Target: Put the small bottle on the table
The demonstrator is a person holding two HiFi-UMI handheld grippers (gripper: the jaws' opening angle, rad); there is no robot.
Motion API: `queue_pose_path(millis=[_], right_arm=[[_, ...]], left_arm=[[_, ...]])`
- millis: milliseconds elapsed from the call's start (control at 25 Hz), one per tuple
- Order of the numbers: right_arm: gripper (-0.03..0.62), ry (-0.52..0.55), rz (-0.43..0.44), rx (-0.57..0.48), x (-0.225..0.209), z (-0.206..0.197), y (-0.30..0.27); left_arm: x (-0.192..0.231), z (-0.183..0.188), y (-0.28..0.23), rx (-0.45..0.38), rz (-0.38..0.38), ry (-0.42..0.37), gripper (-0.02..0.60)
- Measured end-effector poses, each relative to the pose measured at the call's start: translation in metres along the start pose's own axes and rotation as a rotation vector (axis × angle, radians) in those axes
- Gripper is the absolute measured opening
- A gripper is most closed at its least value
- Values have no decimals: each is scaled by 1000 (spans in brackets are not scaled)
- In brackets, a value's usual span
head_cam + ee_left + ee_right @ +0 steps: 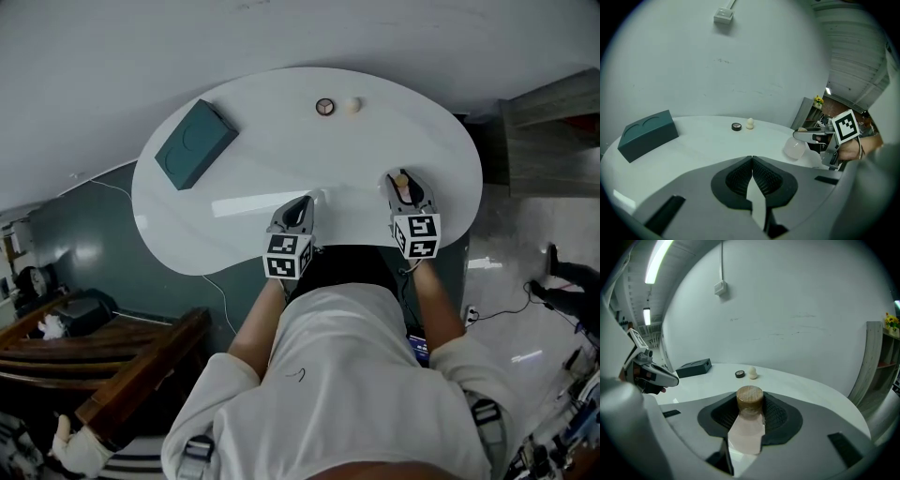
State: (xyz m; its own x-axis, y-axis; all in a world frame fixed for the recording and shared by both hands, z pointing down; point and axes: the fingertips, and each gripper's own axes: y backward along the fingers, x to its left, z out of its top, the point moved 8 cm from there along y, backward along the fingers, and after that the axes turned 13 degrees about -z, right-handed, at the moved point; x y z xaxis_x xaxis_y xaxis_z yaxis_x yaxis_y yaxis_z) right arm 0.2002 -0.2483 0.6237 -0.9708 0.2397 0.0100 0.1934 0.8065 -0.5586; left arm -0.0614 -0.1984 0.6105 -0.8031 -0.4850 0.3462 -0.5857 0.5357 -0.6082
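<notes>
The left gripper (752, 165) is clenched: in its own view the two ribbed pads (736, 180) meet edge to edge at the centre of the frame with nothing between them. In the head view it sits at the lower middle, over the near edge of the white table (281, 122), and it touches nothing there.

The right gripper (750, 404) is grasping the small bottle (750, 398), its jaws part open, about as wide as the bottle. The pads press on the frosted body just under the wooden cap, which stands up between them at the centre of the right gripper view. In the left gripper view the bottle hangs upright below the right gripper's tips, at the right of the frame, low over the table's near edge. Whether its base touches the top I cannot tell.

Further back on the table a teal box (195, 142) lies at the upper left of the head view. A small round disc (324, 107) and a cream knob (352, 106) sit side by side at the upper centre, well apart from both grippers.
</notes>
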Motion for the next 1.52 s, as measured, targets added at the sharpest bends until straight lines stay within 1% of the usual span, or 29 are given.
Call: queue_pose_path(millis=[400, 720, 960, 1040, 1160, 1200, 1320, 1400, 1520], right_arm=[[132, 18, -8, 32, 5, -5, -11], [132, 25, -16, 50, 14, -10, -17], [135, 58, -30, 55, 23, -8, -15], [145, 68, -32, 53, 27, -10, -14], [147, 36, -40, 51, 27, -11, -15], [150, 25, -39, 53, 27, -10, -15], [211, 6, -36, 53, 29, -9, -10], [236, 2, -40, 50, 30, -9, -3], [245, -5, -56, 57, 30, -12, 8]], left_arm=[[2, -2, 5, -17, 17, 18, 18], [13, -10, 16, -22, 36, 41, 18], [14, -9, 19, -28, 25, 37, 18], [14, -11, 19, -26, 17, 36, 19], [13, -10, 17, -31, -2, 35, 18], [13, -9, 16, -33, -10, 33, 18], [12, -8, 16, -37, -33, 25, 18], [14, -9, 17, -41, -43, 29, 19], [15, -10, 19, -50, -53, 40, 18]])
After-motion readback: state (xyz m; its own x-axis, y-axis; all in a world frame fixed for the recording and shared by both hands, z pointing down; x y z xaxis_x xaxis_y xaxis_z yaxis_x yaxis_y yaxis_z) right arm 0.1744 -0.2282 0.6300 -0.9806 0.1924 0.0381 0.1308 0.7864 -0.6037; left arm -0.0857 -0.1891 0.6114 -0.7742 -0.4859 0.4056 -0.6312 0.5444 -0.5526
